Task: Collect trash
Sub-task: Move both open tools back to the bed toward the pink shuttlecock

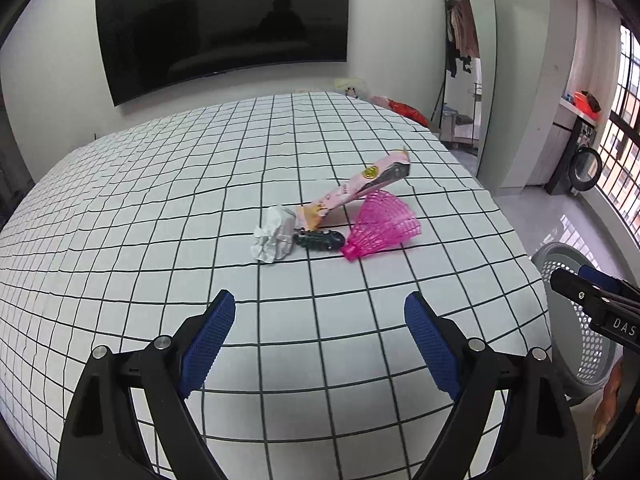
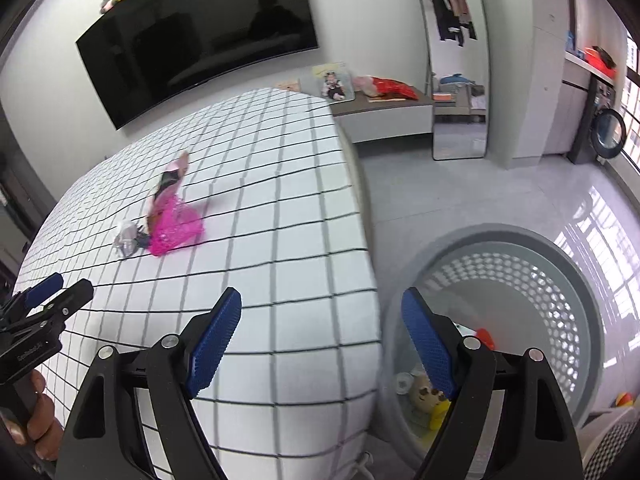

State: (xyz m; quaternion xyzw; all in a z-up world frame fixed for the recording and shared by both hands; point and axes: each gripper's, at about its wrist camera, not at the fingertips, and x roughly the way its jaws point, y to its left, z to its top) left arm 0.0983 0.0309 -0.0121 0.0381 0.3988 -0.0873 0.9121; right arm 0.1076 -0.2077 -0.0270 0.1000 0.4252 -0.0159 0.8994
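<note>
You had one clear reading: white letters "DAS" stood on the black body of your right gripper (image 1: 600, 300) at the frame's right edge. Small print on your left gripper (image 2: 52, 292) stayed too blurred to read.

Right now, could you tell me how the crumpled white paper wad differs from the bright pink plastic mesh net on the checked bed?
The crumpled white paper wad is opaque and balled up; the bright pink plastic mesh net is see-through and fans out from a knotted tip. The wad lies left of the net, and the net props up a long pink wrapper. Both rest on the checked bed, ungripped.
</note>
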